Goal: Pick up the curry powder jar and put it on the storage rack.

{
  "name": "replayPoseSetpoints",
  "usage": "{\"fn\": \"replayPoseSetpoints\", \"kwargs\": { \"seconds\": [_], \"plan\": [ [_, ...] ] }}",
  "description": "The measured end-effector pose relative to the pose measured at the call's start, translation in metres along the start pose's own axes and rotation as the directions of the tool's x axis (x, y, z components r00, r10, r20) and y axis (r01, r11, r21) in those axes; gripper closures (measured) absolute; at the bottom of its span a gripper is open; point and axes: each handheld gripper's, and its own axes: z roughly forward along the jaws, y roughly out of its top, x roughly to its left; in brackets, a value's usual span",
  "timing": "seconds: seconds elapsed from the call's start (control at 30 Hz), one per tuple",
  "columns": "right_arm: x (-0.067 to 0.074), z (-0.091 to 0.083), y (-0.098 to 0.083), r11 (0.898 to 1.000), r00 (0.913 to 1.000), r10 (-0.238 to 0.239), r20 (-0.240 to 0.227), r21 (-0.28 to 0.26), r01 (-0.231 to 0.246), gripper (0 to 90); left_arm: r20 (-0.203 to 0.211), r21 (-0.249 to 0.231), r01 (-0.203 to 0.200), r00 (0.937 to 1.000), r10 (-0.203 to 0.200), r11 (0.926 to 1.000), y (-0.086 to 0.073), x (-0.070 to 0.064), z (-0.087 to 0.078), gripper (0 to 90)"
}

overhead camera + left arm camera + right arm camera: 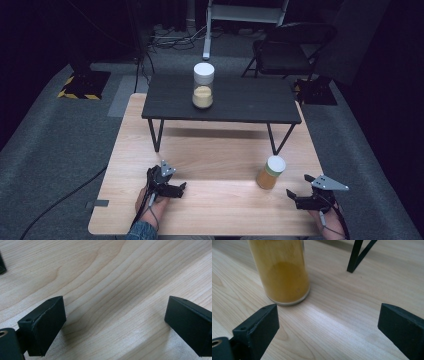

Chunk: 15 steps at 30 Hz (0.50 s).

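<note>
- Tabletop [210,165] of light wood carries a small black raised shelf [222,100] at its far side.
- Left gripper [172,190] rests low over bare wood, fingers [45,325] spread wide, nothing between them.
- Right gripper [298,199] sits near the right edge, fingers [259,327] likewise apart and empty.
- Orange-filled jar [270,172], white-lidded, stands upright on the tabletop near the right gripper, not touched.
- Second jar [203,85], white cap, pale contents, stands upright on the shelf.
- Judgement: no grasp yet begun; this looks like an approach stage. The next move likely calls for advancing the right gripper leftward to straddle the orange-filled jar before closing.
</note>
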Motion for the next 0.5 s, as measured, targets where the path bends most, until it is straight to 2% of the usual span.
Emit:
{"fn": "replayPoseSetpoints", "kwargs": {
  "seconds": [0.3, 0.5],
  "plan": [
    [0.002, -0.016, 0.000, 0.996, 1.0000, 0.008, 0.003, -0.093, -0.007, 3.5, 0.000, 0.000, 0.000, 1.0000, 0.000, 1.0000, 0.000, 0.000, 0.000, 3.4],
    [0.004, -0.023, 0.001, 0.992, 1.0000, 0.007, 0.003, -0.124, -0.007, 3.5, 0.000, 0.000, 0.000, 1.0000, 0.000, 1.0000, 0.000, 0.000, 0.000, 3.4]
  ]
}}
